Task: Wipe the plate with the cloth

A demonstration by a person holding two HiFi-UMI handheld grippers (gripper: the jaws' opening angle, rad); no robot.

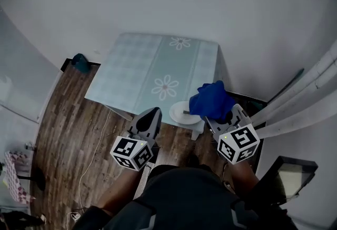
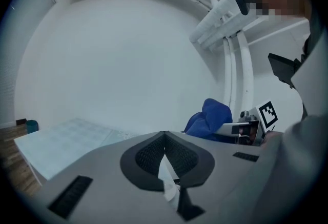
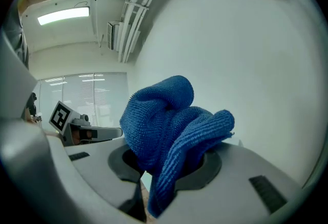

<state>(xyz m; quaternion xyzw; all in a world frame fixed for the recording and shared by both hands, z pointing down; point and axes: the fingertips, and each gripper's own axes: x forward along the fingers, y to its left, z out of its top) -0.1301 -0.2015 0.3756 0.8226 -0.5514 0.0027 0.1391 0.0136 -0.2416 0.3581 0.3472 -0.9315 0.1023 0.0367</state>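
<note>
A white plate (image 1: 181, 109) lies at the front right corner of the table (image 1: 142, 71), which wears a pale green flowered cover. My right gripper (image 1: 215, 114) is shut on a bunched blue cloth (image 1: 211, 98), held just right of the plate. In the right gripper view the cloth (image 3: 169, 125) fills the jaws and hides the tips of the right gripper (image 3: 165, 167). My left gripper (image 1: 151, 116) hovers at the table's front edge, left of the plate, shut. In the left gripper view the left gripper (image 2: 164, 138) has its tips together. A pale sliver shows below them; what it is I cannot tell.
A teal object (image 1: 80, 62) sits on the wooden floor (image 1: 68, 118) beyond the table's left corner. White rails (image 1: 310, 92) run along the wall at right, with a dark screen-like panel (image 1: 290, 171) below them. A thin cable (image 1: 93, 156) trails over the floor.
</note>
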